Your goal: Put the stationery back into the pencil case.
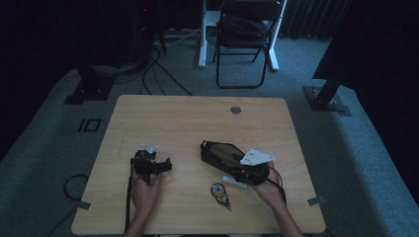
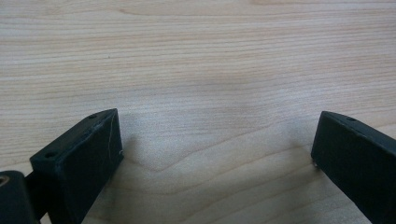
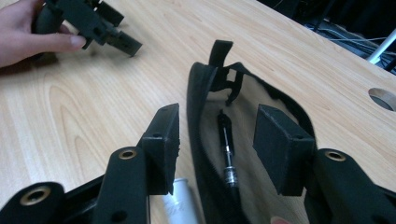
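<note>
**Ann:** Over at the table's (image 1: 163, 106) five o'clock corner, the right gripper (image 3: 219, 140) is hovering above an open black pencil case (image 1: 220, 154), and its jaws are standing partly apart, one on each side of the case's near wall, pressing on nothing.

**Ben:** A dark pen (image 3: 226, 149) is lying inside the case, right between those jaws and lower down. I'm reading this as the packing step: one item is in, and others are waiting.

**Ann:** Agreed. A correction tape dispenser (image 1: 220, 193) is sitting at six o'clock from the case, near it on the wood, and a pale tube (image 3: 182, 203) is lying just beside the case's wall.

**Ben:** And the left gripper (image 1: 150, 165), at nine o'clock from the case and well apart from it, is resting over bare wood with its jaws spread wide, gripping nothing.

**Ann:** So the next move, I'm guessing, is calling for the right gripper to swing back toward six o'clock and pick up the tape or the tube.

**Ben:** And the case is looking floppy, so the left gripper may be needed to hold its mouth open.
</note>
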